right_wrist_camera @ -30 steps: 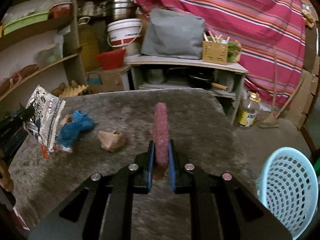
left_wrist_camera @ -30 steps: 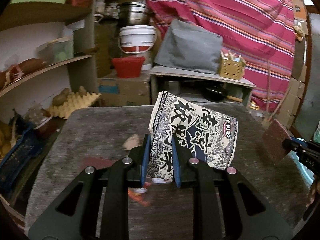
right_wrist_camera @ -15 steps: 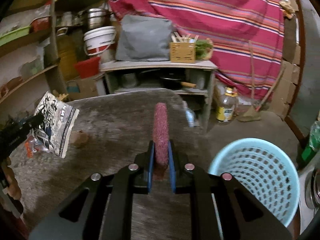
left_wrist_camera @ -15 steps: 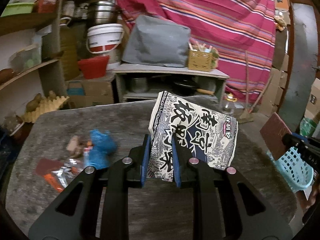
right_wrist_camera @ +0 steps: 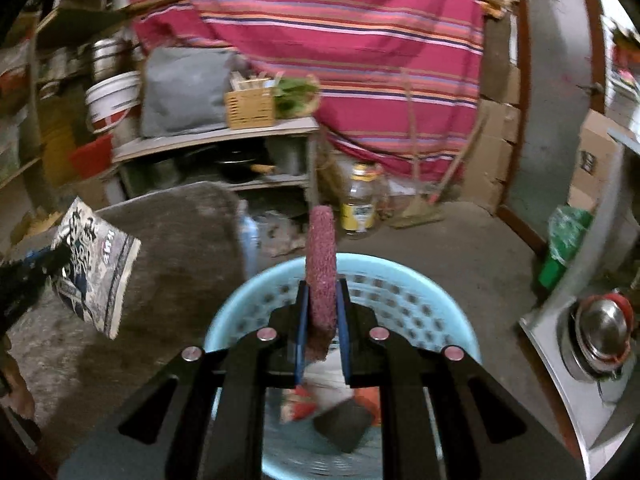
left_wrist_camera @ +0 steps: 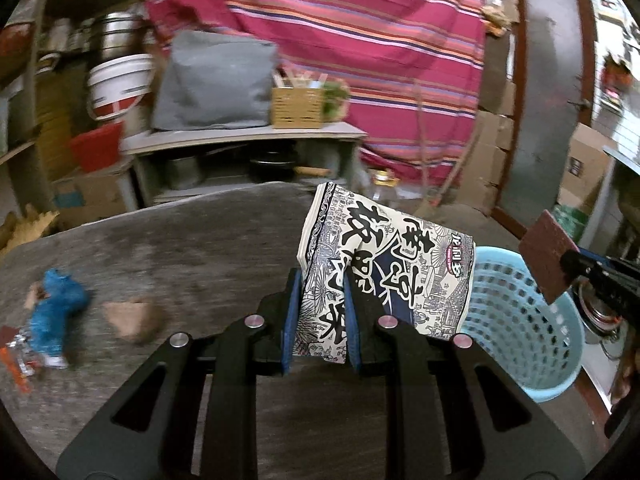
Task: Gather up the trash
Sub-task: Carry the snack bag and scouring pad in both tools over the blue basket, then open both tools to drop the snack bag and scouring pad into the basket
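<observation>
My left gripper (left_wrist_camera: 320, 312) is shut on a black-and-white printed snack bag (left_wrist_camera: 384, 264) and holds it above the grey table's (left_wrist_camera: 192, 240) right end. My right gripper (right_wrist_camera: 322, 320) is shut on a dark red scouring pad (right_wrist_camera: 320, 264) and holds it over the light blue basket (right_wrist_camera: 400, 292). The basket (left_wrist_camera: 516, 320) also shows at the right of the left wrist view, with the pad (left_wrist_camera: 546, 260) above it. Some trash (right_wrist_camera: 320, 404) lies inside the basket. A blue crumpled wrapper (left_wrist_camera: 56, 312), a brown scrap (left_wrist_camera: 130, 318) and a foil wrapper (left_wrist_camera: 16, 354) lie on the table's left.
A low shelf unit (left_wrist_camera: 244, 148) with a grey bag and a wicker box stands behind the table. A striped red cloth (left_wrist_camera: 340, 40) hangs at the back. A bottle (right_wrist_camera: 360, 204) stands on the floor. A metal pot (right_wrist_camera: 600, 332) sits at the right.
Both grippers have swung to the right with their loads. The right gripper with the scouring pad has come over the blue basket, and the basket has come closer in the left wrist view.
</observation>
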A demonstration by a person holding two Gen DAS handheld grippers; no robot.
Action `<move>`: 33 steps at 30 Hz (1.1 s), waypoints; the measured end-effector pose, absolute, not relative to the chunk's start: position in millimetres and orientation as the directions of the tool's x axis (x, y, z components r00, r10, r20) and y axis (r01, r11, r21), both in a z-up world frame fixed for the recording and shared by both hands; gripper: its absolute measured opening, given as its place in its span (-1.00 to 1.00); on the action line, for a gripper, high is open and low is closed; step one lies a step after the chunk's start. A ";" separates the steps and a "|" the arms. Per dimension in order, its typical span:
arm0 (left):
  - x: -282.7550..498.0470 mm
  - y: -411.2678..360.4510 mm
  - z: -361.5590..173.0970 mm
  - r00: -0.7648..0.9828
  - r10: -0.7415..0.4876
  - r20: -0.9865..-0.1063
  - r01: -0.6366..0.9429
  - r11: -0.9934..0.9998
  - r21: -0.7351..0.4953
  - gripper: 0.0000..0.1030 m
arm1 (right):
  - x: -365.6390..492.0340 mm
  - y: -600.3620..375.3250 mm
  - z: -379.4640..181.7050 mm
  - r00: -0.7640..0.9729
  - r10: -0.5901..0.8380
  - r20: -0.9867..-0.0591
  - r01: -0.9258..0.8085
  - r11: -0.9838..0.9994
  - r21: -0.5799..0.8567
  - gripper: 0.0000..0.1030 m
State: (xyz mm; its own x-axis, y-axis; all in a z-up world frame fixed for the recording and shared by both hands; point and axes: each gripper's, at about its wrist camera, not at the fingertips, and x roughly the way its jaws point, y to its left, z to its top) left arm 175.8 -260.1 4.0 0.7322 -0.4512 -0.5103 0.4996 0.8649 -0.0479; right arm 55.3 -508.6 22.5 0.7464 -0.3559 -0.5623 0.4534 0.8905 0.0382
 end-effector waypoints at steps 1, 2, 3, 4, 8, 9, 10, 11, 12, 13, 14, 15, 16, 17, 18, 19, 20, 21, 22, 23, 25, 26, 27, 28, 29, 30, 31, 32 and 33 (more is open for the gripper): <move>172.6 -272.0 1.6 0.722 -0.465 -0.512 0.515 0.856 -0.052 -0.62 | 50.9 -515.9 21.9 0.743 -0.363 -0.563 0.466 0.883 0.046 -0.73; 169.3 -280.5 -0.2 0.712 -0.477 -0.515 0.526 0.848 -0.057 -0.62 | 48.7 -519.7 21.3 0.741 -0.366 -0.564 0.474 0.879 0.052 -0.73; 165.1 -295.7 -3.8 0.696 -0.494 -0.521 0.547 0.835 -0.061 -0.62 | 44.3 -527.6 19.5 0.736 -0.370 -0.567 0.486 0.872 0.062 -0.73; 162.1 -306.1 -6.1 0.688 -0.503 -0.524 0.559 0.827 -0.060 -0.62 | 42.1 -532.3 17.9 0.731 -0.374 -0.571 0.494 0.867 0.065 -0.73; 149.8 -348.1 -15.1 0.647 -0.545 -0.532 0.612 0.788 -0.063 -0.62 | 35.3 -544.9 13.0 0.715 -0.389 -0.581 0.516 0.855 0.062 -0.73; 147.8 -356.8 -17.0 0.639 -0.553 -0.535 0.621 0.781 -0.065 -0.60 | 33.9 -546.5 12.6 0.713 -0.391 -0.582 0.519 0.852 0.063 -0.73; 146.5 -363.3 -19.0 0.632 -0.558 -0.538 0.629 0.775 -0.065 -0.58 | 32.2 -549.2 12.3 0.711 -0.394 -0.583 0.524 0.849 0.065 -0.73; 145.4 -370.5 -21.5 0.626 -0.560 -0.543 0.636 0.770 -0.061 -0.53 | 30.3 -552.3 12.1 0.709 -0.396 -0.584 0.528 0.846 0.068 -0.73; 144.7 -378.1 -25.2 0.623 -0.556 -0.550 0.637 0.769 -0.056 -0.48 | 27.8 -553.8 11.6 0.708 -0.397 -0.584 0.531 0.844 0.070 -0.73; 145.3 -384.3 -28.2 0.618 -0.553 -0.558 0.637 0.768 -0.056 -0.46 | 26.1 -555.7 11.2 0.708 -0.398 -0.584 0.534 0.842 0.073 -0.73; 145.9 -388.0 -31.0 0.611 -0.551 -0.568 0.637 0.768 -0.060 -0.46 | 25.4 -556.7 11.4 0.707 -0.400 -0.583 0.536 0.841 0.075 -0.73; 146.8 -390.8 -33.8 0.600 -0.553 -0.579 0.638 0.766 -0.070 -0.40 | 24.0 -558.6 11.0 0.706 -0.401 -0.583 0.539 0.839 0.077 -0.73; 147.3 -393.1 -35.9 0.585 -0.557 -0.590 0.644 0.761 -0.081 -0.35 | 23.8 -559.3 10.7 0.706 -0.401 -0.584 0.540 0.838 0.078 -0.73; 148.0 -393.5 -36.2 0.577 -0.559 -0.595 0.647 0.758 -0.085 -0.22 | 24.0 -559.4 10.1 0.705 -0.400 -0.586 0.540 0.838 0.077 -0.73; 146.9 -393.3 -36.4 0.578 -0.558 -0.595 0.644 0.760 -0.086 -0.03 | 26.5 -558.8 9.2 0.703 -0.399 -0.589 0.539 0.839 0.076 -0.73; 146.5 -392.1 -35.9 0.584 -0.556 -0.592 0.641 0.763 -0.085 0.10 | 27.2 -558.1 8.4 0.702 -0.398 -0.590 0.538 0.840 0.075 -0.73; 146.8 -391.1 -34.7 0.589 -0.555 -0.588 0.638 0.766 -0.084 0.27 | 26.4 -558.1 8.0 0.702 -0.397 -0.592 0.537 0.841 0.073 -0.73; 146.2 -388.1 -32.8 0.596 -0.555 -0.580 0.633 0.770 -0.086 0.30 | 27.1 -557.3 7.3 0.701 -0.395 -0.594 0.535 0.842 0.071 -0.73; 146.3 -385.2 -30.9 0.598 -0.556 -0.578 0.629 0.772 -0.091 0.30 | 27.9 -556.4 6.8 0.701 -0.392 -0.596 0.533 0.843 0.071 -0.73; 146.4 -382.4 -29.7 0.597 -0.558 -0.577 0.626 0.773 -0.099 0.32 | 29.1 -555.1 6.5 0.701 -0.389 -0.598 0.530 0.845 0.072 -0.73; 146.8 -378.9 -28.3 0.608 -0.550 -0.573 0.614 0.783 -0.101 0.47 | 32.9 -553.1 5.1 0.701 -0.380 -0.603 0.523 0.849 0.075 -0.73; 146.3 -375.6 -27.4 0.623 -0.538 -0.568 0.602 0.793 -0.093 0.60 | 34.9 -552.5 4.6 0.702 -0.375 -0.606 0.520 0.850 0.076 -0.73; 145.2 -371.3 -26.7 0.641 -0.524 -0.561 0.588 0.805 -0.081 0.68 | 38.5 -550.5 2.7 0.702 -0.364 -0.612 0.514 0.854 0.081 -0.73; 144.6 -367.7 -26.5 0.651 -0.516 -0.557 0.579 0.812 -0.075 0.71 | 41.8 -548.3 0.8 0.701 -0.355 -0.618 0.509 0.856 0.086 -0.73; 144.8 -364.0 -26.4 0.658 -0.507 -0.557 0.572 0.817 -0.069 0.76 | 45.5 -545.7 -0.7 0.699 -0.348 -0.625 0.507 0.858 0.089 -0.73; 145.3 -361.2 -26.1 0.664 -0.501 -0.556 0.566 0.822 -0.064 0.79 | 48.4 -544.8 -2.2 0.698 -0.342 -0.630 0.504 0.859 0.093 -0.73; 146.3 -357.3 -25.7 0.671 -0.495 -0.552 0.560 0.826 -0.060 0.80 | 51.3 -543.2 -4.2 0.697 -0.332 -0.635 0.500 0.860 0.099 -0.70; 147.9 -351.7 -25.4 0.680 -0.484 -0.551 0.548 0.834 -0.056 0.81 | 55.3 -540.6 -6.0 0.697 -0.323 -0.640 0.497 0.861 0.106 -0.70; 149.1 -347.5 -24.9 0.682 -0.479 -0.552 0.542 0.838 -0.058 0.82 | 58.0 -538.7 -7.6 0.694 -0.321 -0.644 0.498 0.860 0.108 -0.70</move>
